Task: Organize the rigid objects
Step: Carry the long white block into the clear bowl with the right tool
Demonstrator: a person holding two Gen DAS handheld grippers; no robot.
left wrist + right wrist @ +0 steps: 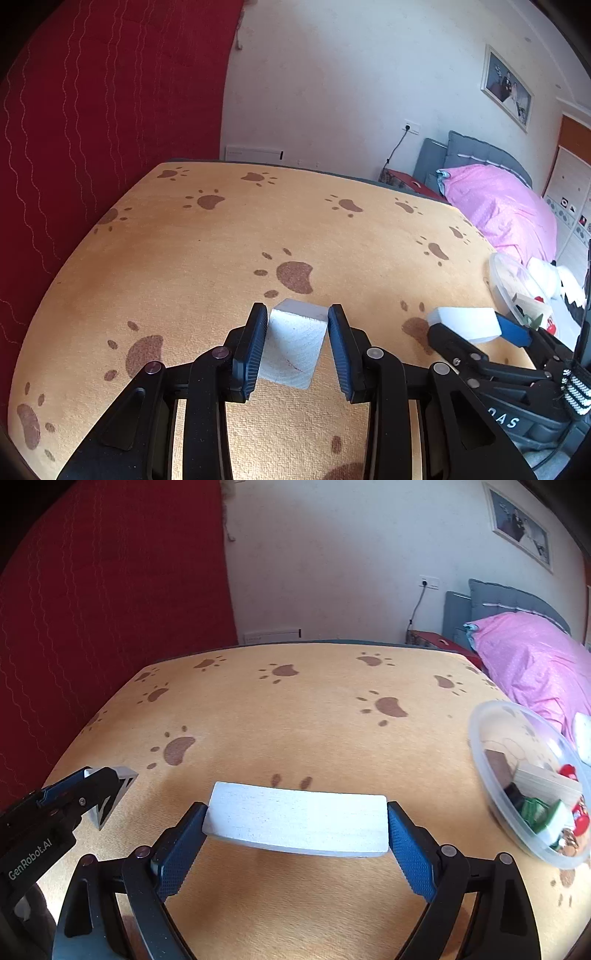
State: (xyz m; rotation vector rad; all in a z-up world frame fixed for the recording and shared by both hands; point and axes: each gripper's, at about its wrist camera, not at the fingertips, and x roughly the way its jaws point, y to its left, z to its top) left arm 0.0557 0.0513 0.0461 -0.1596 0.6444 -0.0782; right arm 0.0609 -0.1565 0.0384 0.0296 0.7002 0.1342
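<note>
Up close, the left gripper [297, 347] pinches a small white block [295, 343] between its blue pads, the block tilted with one corner upward over the orange paw-print tablecloth [221, 240]; to its right, the right gripper [297, 842] is spread wide and clamps a long white block [297, 818] by its two short ends, flat face up; both blocks sit at the near side of the table; a clear plastic bowl [480, 738] stands at the right edge, holding a brown piece, a pale wooden piece and green and red bits; beyond lie a red curtain [92, 110] and a pink quilt [535, 657].
</note>
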